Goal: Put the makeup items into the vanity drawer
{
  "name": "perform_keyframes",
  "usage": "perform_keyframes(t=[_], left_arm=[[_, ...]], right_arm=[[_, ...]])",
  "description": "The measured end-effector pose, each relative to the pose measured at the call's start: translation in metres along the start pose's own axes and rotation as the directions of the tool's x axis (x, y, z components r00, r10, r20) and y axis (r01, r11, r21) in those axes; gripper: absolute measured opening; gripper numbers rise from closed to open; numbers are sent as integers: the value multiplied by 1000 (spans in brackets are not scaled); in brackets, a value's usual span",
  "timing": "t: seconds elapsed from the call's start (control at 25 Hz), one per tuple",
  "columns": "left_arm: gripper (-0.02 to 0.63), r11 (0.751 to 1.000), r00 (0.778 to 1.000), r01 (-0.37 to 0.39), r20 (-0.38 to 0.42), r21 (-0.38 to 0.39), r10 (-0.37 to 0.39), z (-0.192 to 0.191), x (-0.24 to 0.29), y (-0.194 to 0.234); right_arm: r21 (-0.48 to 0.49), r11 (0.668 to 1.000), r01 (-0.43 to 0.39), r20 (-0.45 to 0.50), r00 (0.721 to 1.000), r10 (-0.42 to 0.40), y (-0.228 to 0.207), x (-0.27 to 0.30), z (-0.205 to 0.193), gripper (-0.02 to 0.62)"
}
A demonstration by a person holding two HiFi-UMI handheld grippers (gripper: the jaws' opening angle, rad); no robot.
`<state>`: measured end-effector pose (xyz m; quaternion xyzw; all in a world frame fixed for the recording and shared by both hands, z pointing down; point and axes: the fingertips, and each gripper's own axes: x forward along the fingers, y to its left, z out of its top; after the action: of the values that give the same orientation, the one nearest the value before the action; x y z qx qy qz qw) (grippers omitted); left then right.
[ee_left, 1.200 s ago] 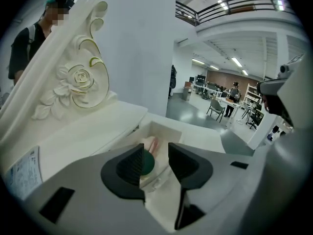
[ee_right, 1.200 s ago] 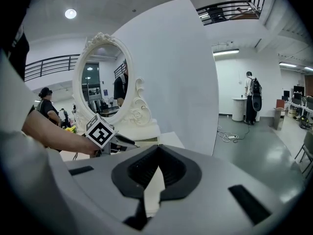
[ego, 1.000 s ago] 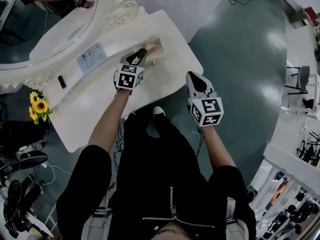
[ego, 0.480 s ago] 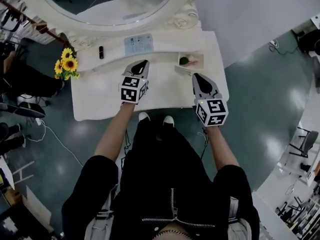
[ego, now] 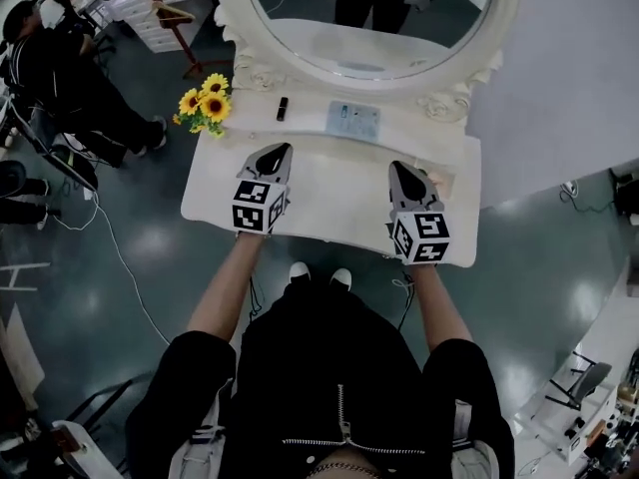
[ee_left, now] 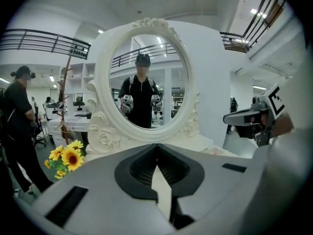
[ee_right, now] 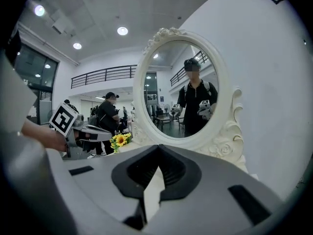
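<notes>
Here, the left gripper [ego: 279, 150] and the right gripper [ego: 398, 167] were held over the white vanity [ego: 329, 183], each clenched shut with nothing between its jaws. A small black item [ego: 283, 108] and a pale blue flat pack [ego: 352, 120] were seen lying on the shelf below the mirror [ego: 369, 28], near the sunflowers [ego: 205, 103].

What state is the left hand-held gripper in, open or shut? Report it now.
Shut. In the left gripper view, the left hand-held gripper has its jaw tips meeting, with nothing between them.
</notes>
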<state>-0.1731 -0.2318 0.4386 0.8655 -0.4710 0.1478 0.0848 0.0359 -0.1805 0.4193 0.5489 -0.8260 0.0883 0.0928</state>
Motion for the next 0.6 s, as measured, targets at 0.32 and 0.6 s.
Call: perform_keyframes(t=[0.32,0.6], left_arm=[[20,1000,993,-16,114,-9,17,42,-32,26],[20,1000,990,-4,144,20,1,56,-33,26]], right_arm=[[-32,998,60,74,996,-57,2,1,33,2],[-24,993,114,95,989,-111,-2,-7,32,2]])
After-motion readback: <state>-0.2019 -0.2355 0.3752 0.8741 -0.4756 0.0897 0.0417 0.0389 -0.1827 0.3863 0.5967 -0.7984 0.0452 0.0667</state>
